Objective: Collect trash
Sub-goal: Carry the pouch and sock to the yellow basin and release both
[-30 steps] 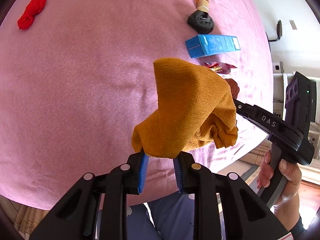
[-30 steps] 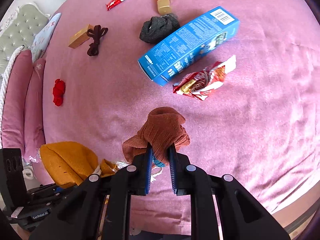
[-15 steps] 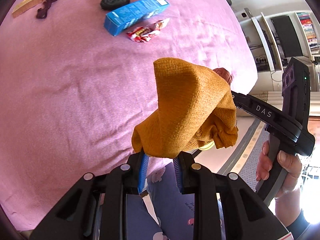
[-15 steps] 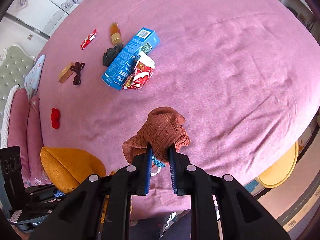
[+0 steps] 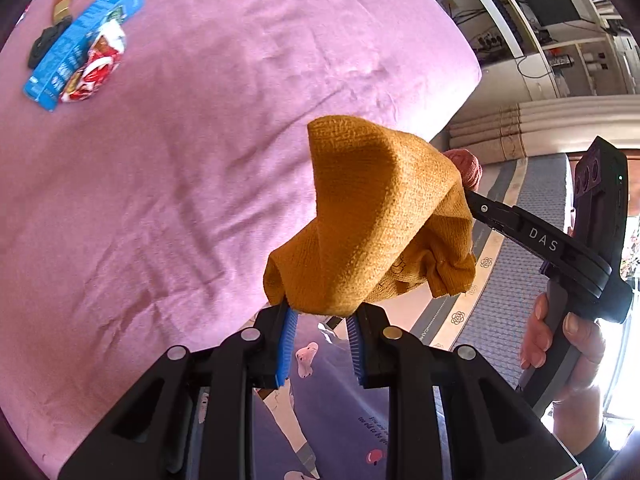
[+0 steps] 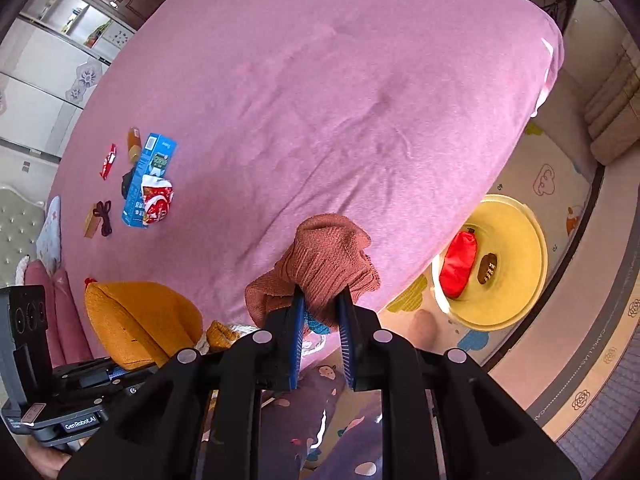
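Observation:
My left gripper (image 5: 322, 312) is shut on a mustard-yellow knitted sock (image 5: 372, 216) and holds it in the air over the edge of the pink bed (image 5: 180, 140). My right gripper (image 6: 320, 304) is shut on a reddish-brown knitted sock (image 6: 324, 260), also lifted off the bed (image 6: 320, 100). The yellow sock also shows in the right wrist view (image 6: 136, 320), at lower left. A yellow round basin (image 6: 520, 264) stands on the floor to the right, holding a red pouch (image 6: 458, 264) and a small brown item (image 6: 489, 269).
On the far side of the bed lie a blue carton (image 6: 148, 178), a red-and-white snack wrapper (image 6: 158, 202), a red candy wrapper (image 6: 108, 160), a dark sock (image 5: 42, 44), a small bottle (image 6: 134, 144) and a dark ribbon (image 6: 103, 216). A patterned play mat (image 6: 552, 184) covers the floor.
Both grippers have swung right and pulled back from the bed's middle with their socks still held. The bed edge, the floor and the yellow basin have come into view.

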Demonstrator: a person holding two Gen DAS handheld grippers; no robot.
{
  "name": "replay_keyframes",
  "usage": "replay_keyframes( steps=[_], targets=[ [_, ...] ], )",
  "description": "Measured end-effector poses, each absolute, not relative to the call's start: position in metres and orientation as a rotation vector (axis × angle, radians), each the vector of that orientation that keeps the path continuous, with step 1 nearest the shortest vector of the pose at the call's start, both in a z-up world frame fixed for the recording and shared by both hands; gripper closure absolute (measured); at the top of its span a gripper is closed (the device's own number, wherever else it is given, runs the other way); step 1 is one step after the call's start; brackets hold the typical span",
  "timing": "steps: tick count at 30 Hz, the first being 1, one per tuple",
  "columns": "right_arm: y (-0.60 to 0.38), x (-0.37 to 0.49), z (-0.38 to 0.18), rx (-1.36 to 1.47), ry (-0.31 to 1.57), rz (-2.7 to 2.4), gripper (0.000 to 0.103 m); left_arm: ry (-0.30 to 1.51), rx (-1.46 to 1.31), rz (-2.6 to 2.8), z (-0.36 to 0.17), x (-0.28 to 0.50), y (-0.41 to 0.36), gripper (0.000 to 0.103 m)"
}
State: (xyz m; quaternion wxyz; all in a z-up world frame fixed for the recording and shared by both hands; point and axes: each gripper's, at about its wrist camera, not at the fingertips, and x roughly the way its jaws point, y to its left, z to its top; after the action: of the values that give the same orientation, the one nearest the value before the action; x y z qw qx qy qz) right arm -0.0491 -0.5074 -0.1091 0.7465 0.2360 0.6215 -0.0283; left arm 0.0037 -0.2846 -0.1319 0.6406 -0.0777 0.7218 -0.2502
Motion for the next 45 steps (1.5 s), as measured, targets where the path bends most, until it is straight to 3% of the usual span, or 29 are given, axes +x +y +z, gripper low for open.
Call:
replay_keyframes(
  steps=[13,28,29,31,32,33,45],
  targets=[
    [-0.667,-0.112,-0.146,0.587,1.404,-0.25,0.087,1.74,0.038,-0.695,-0.163,-0.005,-0.464,0.079],
    [-0.743,-0.13,-0.203,0.595,1.501,-0.27,0.082,1.831,0.25,-0.708,-0.226,-0.011,-0.574,0.078],
    [-0.745,-0.132,-0.202,0.596,1.498,-0.271,0.082,1.831,0.258,-0.711,-0.228,-0.011,-0.579,0.075],
    [-0.752,-0.134,-0.202,0.611,1.494,-0.267,0.073,1.82,0.278,-0.711,-0.229,-0.008,-0.583,0.06],
    [-0.754,-0.135,-0.202,0.618,1.493,-0.269,0.07,1.822,0.284,-0.719,-0.229,-0.007,-0.589,0.043],
    [-0.757,-0.136,-0.203,0.623,1.494,-0.271,0.069,1.82,0.285,-0.728,-0.228,-0.006,-0.591,0.035],
    [-0.761,-0.131,-0.203,0.665,1.513,-0.245,0.069,1.825,0.313,-0.684,-0.223,0.005,-0.588,0.032]
  ],
)
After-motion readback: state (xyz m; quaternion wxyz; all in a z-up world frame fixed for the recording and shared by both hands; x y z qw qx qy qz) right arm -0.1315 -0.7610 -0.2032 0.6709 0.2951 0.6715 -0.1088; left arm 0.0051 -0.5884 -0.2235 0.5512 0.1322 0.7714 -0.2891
